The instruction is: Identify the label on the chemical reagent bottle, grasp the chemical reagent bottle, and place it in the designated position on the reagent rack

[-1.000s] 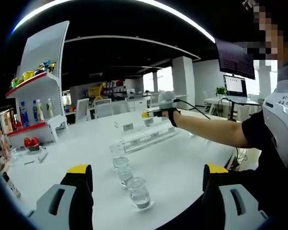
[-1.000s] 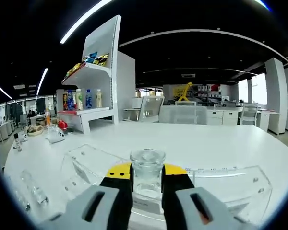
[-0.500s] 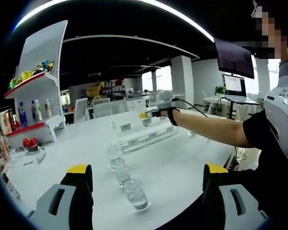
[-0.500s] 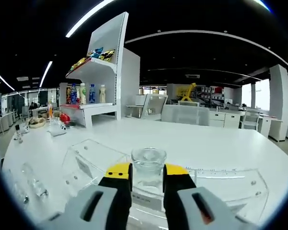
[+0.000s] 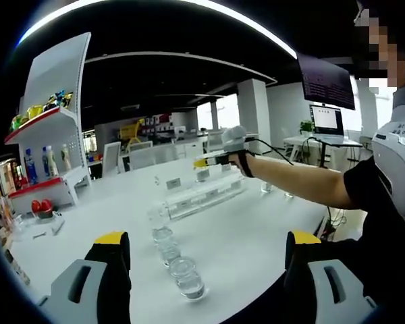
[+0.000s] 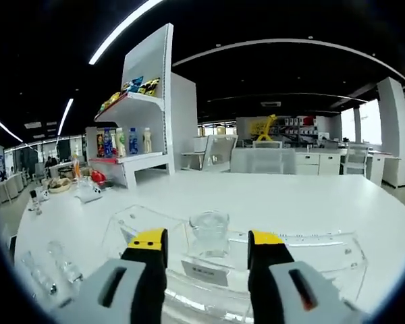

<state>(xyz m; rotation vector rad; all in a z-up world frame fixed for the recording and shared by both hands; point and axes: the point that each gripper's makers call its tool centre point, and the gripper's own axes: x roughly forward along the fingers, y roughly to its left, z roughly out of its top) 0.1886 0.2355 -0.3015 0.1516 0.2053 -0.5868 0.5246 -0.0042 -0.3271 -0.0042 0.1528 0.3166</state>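
A: On the rack [image 6: 304, 253], at 12 o'clock from the right gripper [image 6: 206, 244], sat the bottle [image 6: 210, 233], upright. Jaws were spread wide, one either side of it, not touching it.

B: Left gripper [image 5: 206, 244]?

A: Jaws spread too, pinching nothing. It hung over the table [image 5: 256, 236]. A row of bottles [image 5: 170, 248] stood at its 12 o'clock, nearest one [image 5: 186, 277] just ahead of the tips. The right gripper also showed farther back at 12 o'clock, at the rack [image 5: 206, 194], on a person's arm [image 5: 304, 185].

B: Was the bottle seated in its slot?

A: Looked so, standing inside the clear rack behind a label tag [image 6: 204, 272]. I couldn't read the tag or any label on the bottle.

B: Handling?

A: My judgement: clear glass or hard plastic, small, light, stiff and smooth. Likely slippery in hard pads and breakable if knocked over. It won't give under squeeze, so moderate force only.

B: Where to grab the next one?

A: Mid-body, below the rim, jaws square to the sides. Gripping the rim risks tipping. The row stood close together, so come in from above or the open side to avoid bumping neighbours.

B: Contents?

A: Couldn't tell, too clear.
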